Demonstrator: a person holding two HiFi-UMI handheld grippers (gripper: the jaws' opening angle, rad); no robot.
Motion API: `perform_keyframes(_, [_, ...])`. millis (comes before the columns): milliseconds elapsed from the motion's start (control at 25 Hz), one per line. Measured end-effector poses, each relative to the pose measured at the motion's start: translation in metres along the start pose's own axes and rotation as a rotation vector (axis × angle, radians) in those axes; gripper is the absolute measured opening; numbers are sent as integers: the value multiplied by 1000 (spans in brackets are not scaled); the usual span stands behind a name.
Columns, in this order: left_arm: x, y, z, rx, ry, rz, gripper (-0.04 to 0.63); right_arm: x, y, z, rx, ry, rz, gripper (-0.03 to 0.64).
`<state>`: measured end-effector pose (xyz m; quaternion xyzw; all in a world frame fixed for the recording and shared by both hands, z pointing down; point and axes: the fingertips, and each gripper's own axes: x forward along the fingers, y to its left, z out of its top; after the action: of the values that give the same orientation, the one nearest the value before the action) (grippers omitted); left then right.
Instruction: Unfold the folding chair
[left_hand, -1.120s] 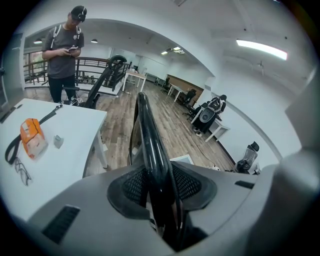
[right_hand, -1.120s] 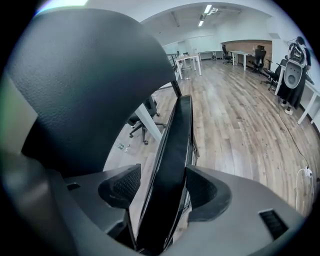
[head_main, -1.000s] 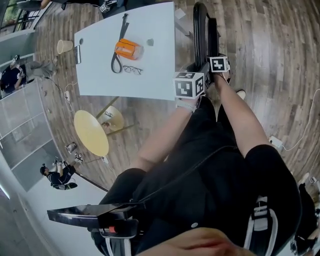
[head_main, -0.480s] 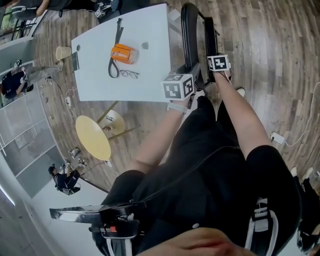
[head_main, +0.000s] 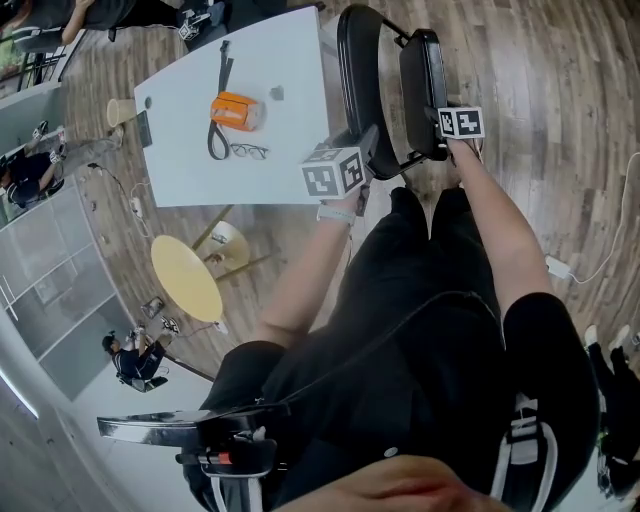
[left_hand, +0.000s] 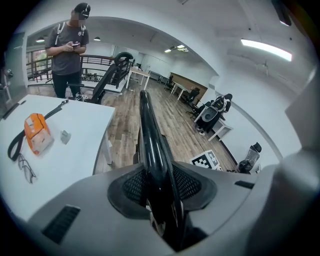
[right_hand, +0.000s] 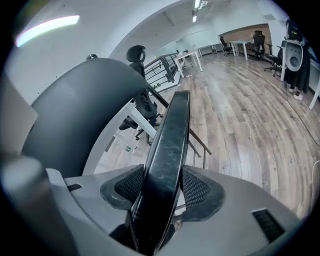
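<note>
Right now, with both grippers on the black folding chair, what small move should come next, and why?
Probably swing the right gripper outward, away from the left gripper. Each clamps one chair panel, the right jaws having just closed further on the thicker panel, the left on the thinner panel, and only a narrow gap separates them.

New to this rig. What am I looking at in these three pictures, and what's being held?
No robot: a person holds a hand-held gripper in each hand. The head view looks down from a head camera; the other two cameras ride on the grippers, looking along their jaws. The left hand-held gripper clamps one black panel of the folding chair; the right hand-held gripper, whose jaws have just been closing, clamps the other. On the white table lie an orange pouch, a black strap and glasses.
</note>
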<state>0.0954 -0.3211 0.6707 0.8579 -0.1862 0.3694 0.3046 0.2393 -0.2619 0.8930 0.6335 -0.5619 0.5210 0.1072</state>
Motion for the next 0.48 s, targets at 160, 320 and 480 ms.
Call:
perform_keyframes(160, [-1,28,-10,-30,43,12,115,-9,-38,-11,51,13,72,235])
perform_keyframes(320, [4,46,-18,-42,79,21,117,-12,-67,-19,90,9,153,235])
perform_keyframes(480, [9,59,-24,-55,98,33,118,-13,-88,-25,113,-4,227,235])
